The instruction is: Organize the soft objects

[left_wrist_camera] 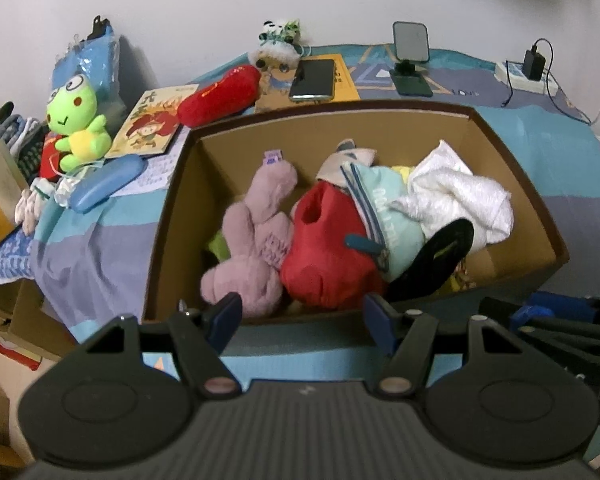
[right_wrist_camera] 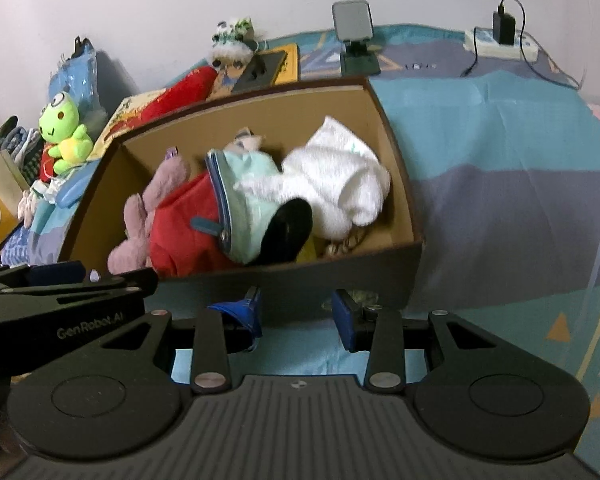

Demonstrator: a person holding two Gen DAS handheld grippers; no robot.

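both your claws, left gripper point(left_wrist_camera: 304, 316) and right gripper point(right_wrist_camera: 296, 312), hang open and empty before the brown cardboard box point(left_wrist_camera: 172, 208); the green frog plush point(left_wrist_camera: 76, 128) looks next.

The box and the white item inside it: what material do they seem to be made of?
The box looks like matte brown cardboard: flat stiff walls with a darker outer face. The white item seems to be soft terry or fleece cloth, judging by its fuzzy, crumpled folds; the exact fabric is unclear.

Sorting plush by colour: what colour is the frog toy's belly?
Yellow; the frog toy shows best in the left wrist view.
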